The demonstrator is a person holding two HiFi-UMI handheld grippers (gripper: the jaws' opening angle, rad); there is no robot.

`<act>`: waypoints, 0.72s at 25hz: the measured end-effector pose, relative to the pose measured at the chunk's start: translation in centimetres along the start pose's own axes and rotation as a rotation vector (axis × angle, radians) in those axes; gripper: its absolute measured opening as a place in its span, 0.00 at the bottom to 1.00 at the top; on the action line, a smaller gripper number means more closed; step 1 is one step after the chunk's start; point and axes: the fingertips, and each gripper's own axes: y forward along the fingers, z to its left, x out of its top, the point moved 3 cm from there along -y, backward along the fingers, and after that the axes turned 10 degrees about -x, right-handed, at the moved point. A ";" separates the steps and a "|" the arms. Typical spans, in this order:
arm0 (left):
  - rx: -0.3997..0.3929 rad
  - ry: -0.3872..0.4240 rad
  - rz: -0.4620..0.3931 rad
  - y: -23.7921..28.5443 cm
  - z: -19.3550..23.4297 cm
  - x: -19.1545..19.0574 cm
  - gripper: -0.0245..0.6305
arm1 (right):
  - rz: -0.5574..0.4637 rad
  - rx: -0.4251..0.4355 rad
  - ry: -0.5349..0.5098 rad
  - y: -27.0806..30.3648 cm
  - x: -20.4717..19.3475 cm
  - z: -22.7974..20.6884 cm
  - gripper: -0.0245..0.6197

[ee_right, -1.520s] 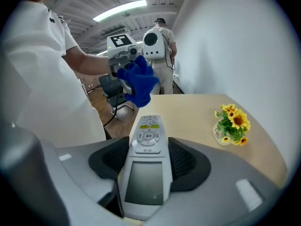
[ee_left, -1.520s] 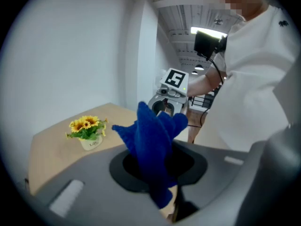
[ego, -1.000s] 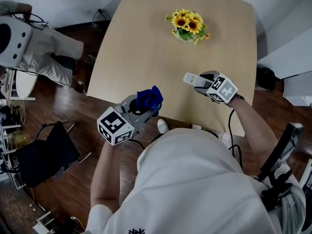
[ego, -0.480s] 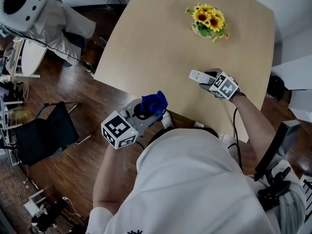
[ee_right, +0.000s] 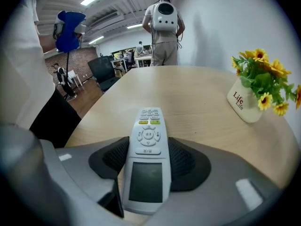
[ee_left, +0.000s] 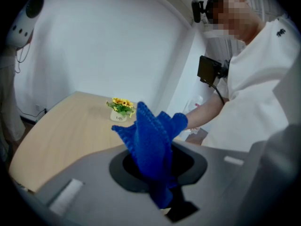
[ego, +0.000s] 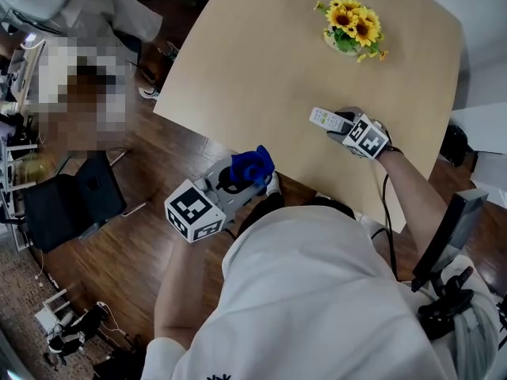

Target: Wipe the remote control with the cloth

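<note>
Right gripper (ego: 342,127) clamps the remote (ego: 323,118) over the table (ego: 261,70). Left gripper (ego: 238,182) pinches the cloth (ego: 252,165) at its 8 o'clock, apart. I should steady the remote, then sweep the cloth lengthwise.

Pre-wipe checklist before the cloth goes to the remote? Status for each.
1. Right gripper gripping remote control: ok, pads on both sides.
2. Left gripper gripping blue cloth: ok, bunch sticks out ahead.
3. Button face up and uncovered: ok.
4. Cloth touching remote: not ok, well apart.
5. Sunflower pot out of the way: ok, far side of the table.
6. Remote resting on table: cannot tell.
</note>
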 end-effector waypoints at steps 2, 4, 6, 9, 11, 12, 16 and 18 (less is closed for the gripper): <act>-0.004 -0.006 0.002 0.1 0.0 -0.1 0.20 | 0.002 0.000 -0.014 0.1 -0.1 0.1 0.45; -0.011 -0.011 0.004 0.2 0.0 -0.1 0.20 | 0.003 -0.005 -0.028 -0.1 0.0 0.1 0.45; -0.018 -0.016 0.008 0.4 0.0 -0.2 0.20 | 0.007 -0.010 -0.041 -0.1 0.1 0.1 0.45; -0.027 -0.022 0.016 0.5 0.1 0.1 0.20 | -0.001 -0.007 -0.041 -0.3 0.2 0.2 0.45; -0.036 -0.021 0.023 0.4 0.1 0.1 0.20 | -0.002 -0.018 -0.027 -0.3 0.1 0.2 0.45; -0.039 -0.023 0.028 0.4 0.2 0.2 0.20 | 0.000 -0.026 -0.024 -0.2 -0.1 0.1 0.46; -0.069 -0.012 0.032 0.3 0.5 -0.3 0.20 | -0.001 -0.053 -0.012 -0.5 -0.4 -0.4 0.55; -0.077 -0.013 0.037 0.1 0.6 0.0 0.20 | -0.010 -0.082 0.004 -1.3 -0.3 -0.6 0.55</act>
